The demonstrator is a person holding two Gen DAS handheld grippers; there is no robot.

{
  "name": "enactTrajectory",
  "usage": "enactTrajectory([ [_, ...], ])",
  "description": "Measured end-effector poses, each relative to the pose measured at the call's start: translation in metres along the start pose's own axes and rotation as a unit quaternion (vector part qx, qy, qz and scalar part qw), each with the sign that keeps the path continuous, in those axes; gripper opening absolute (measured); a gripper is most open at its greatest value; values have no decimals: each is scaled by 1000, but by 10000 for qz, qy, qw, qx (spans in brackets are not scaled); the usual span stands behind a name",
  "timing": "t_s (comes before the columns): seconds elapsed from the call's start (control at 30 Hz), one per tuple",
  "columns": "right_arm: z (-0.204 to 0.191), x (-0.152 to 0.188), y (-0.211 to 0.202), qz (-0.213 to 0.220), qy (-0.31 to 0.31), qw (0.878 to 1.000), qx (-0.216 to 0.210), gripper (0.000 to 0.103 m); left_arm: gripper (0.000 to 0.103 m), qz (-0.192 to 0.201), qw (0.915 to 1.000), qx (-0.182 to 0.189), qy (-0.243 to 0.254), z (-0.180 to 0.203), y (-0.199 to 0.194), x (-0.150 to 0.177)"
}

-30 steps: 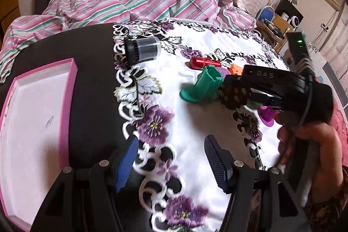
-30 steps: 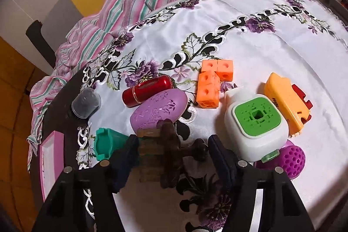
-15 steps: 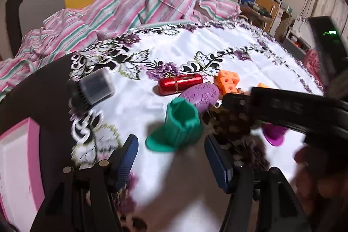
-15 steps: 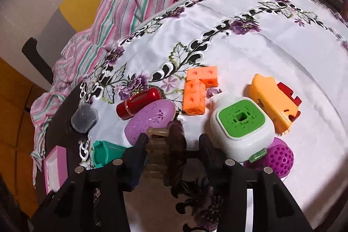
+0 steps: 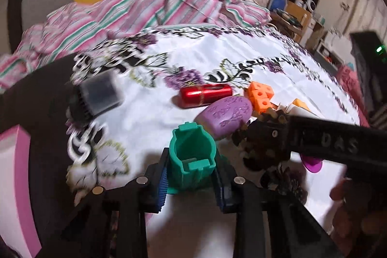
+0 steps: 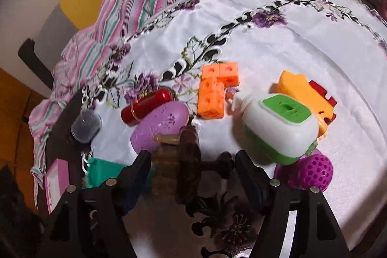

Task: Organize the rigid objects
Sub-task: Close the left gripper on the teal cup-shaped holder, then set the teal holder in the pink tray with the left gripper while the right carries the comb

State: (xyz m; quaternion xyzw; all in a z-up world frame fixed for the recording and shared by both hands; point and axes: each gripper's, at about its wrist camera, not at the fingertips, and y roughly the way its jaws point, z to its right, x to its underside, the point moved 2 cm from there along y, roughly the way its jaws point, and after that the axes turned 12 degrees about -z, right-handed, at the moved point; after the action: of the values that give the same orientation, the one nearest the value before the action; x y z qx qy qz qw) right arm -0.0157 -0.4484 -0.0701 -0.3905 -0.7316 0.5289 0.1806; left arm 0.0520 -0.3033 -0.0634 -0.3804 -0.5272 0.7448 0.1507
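Right claw (image 5: pixel 273 137) lettered "DAS", left claw (image 5: pixel 191 179) around green cup (image 5: pixel 192 157)

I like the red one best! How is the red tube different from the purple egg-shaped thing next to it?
The red tube is shiny and metallic with a gold band; the purple egg-shaped thing is matte with a raised pattern on top. The red tube is a slim cylinder; the purple one is wider and flatter, a rounded oval. Both lie on their sides on the white flowered cloth, side by side, and neither tool holds them.
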Motion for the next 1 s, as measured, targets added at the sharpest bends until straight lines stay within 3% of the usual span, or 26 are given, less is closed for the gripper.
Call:
enactTrajectory([
  [0.3,-2,2,4,-70,-126,9999,-16,68,30,316,9990,166,-283,-18,-32,36],
  [0.4,-5,2,3,-40,-187,9998,-51,68,25,365,9986,208,-317,-22,-41,47],
  [0.73,-17,5,-6,205,-478,9986,-79,68,27,301,9988,226,-313,-29,-42,67],
  [0.8,-19,6,-5,182,-535,9984,-73,68,34,71,9996,160,-234,-25,-32,66],
  [0.87,-20,6,-5,172,-569,9982,-100,68,34,-198,9995,46,-227,-23,-21,70],
  [1.0,-23,7,-7,234,-634,9977,-58,68,31,99,9977,306,-598,-31,-29,81],
])
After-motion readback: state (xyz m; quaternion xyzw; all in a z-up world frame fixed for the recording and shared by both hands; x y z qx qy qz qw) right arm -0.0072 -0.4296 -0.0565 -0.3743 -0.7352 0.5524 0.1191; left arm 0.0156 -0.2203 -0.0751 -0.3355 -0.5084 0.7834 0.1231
